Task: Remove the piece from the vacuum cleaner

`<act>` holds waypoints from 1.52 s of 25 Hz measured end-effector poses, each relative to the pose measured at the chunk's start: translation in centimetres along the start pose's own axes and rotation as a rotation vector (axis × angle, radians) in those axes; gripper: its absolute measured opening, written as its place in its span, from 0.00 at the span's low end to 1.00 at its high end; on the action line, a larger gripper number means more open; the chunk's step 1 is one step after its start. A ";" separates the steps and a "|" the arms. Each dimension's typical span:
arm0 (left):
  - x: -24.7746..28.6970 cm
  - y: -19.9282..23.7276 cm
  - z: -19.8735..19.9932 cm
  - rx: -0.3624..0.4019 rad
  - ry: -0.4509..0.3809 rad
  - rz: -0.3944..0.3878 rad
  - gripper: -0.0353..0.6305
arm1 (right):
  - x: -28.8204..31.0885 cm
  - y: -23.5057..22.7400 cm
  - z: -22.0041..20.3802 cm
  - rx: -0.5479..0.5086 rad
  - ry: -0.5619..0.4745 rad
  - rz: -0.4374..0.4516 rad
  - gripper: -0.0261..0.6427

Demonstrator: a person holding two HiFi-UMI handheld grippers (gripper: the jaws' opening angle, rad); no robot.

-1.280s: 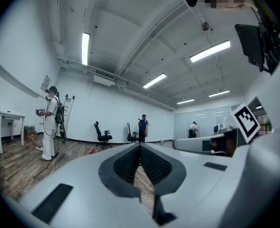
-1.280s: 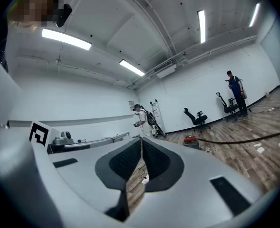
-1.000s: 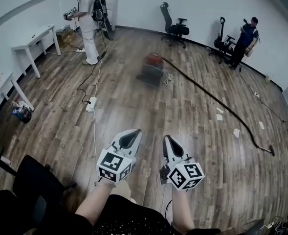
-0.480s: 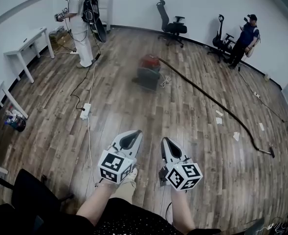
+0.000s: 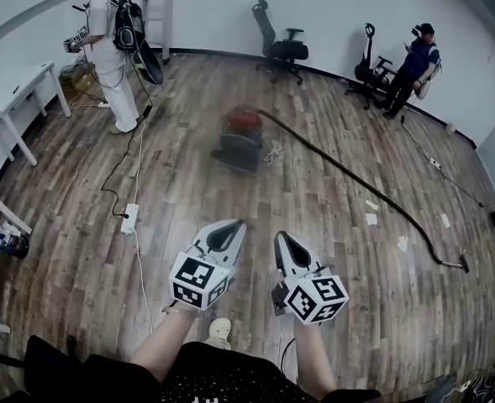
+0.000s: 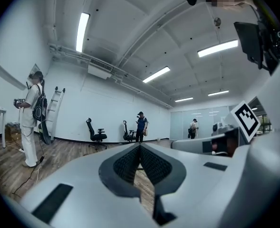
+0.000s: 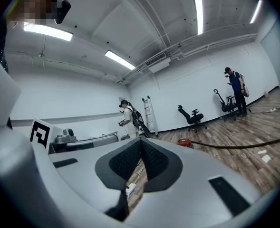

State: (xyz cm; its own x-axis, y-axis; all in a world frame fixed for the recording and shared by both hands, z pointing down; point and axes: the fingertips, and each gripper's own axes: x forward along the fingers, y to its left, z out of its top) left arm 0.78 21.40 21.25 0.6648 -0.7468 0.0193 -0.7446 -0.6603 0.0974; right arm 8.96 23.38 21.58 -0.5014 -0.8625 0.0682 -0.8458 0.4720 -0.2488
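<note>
both grippers are shut and empty: the left gripper (image 5: 232, 225) and the right gripper (image 5: 280, 236) show their ribbed pads pressed together with nothing between them, held out side by side over the wooden floor (image 5: 188, 191).

the red vacuum cleaner (image 5: 240, 134) stands on the floor well ahead of them, with its long dark hose (image 5: 356, 183) trailing off to the right to a small end piece (image 5: 463, 264). over the last second the cleaner has slid lower in the head view and looks slightly bigger, and the white power strip (image 5: 129, 219) has drifted down and to the left, so the wearer seems to be walking toward the machine. the grippers themselves have kept their pose.

for the task, this is only the approach: nothing on the cleaner has been touched. from here it is too far to tell which piece is meant; it may be the fitting at the hose's far end. jaws will need to open before any grasp.
</note>
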 end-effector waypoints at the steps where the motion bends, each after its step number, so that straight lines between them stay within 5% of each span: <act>1: 1.1 0.5 0.2 0.005 -0.002 -0.014 0.06 | 0.9 -0.6 0.3 0.001 -0.002 -0.005 0.06; 9: 5.9 3.5 -0.8 -0.020 0.022 -0.028 0.07 | 5.9 -4.4 0.5 0.014 0.035 -0.008 0.06; 17: 12.7 10.1 -2.2 -0.051 0.051 0.053 0.06 | 14.7 -8.4 0.9 0.024 0.058 0.114 0.06; 27: 26.1 18.4 0.2 -0.053 0.007 0.143 0.07 | 27.4 -19.1 5.3 0.020 0.063 0.179 0.06; 38: 33.2 26.3 -0.6 -0.077 0.025 0.220 0.06 | 37.0 -23.9 5.0 0.069 0.109 0.243 0.06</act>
State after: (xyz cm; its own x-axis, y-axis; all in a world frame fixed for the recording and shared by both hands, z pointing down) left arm 3.32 -20.66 25.07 0.4890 -0.8692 0.0729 -0.8656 -0.4732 0.1640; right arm 11.57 -20.75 25.22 -0.7080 -0.6989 0.1013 -0.6856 0.6458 -0.3359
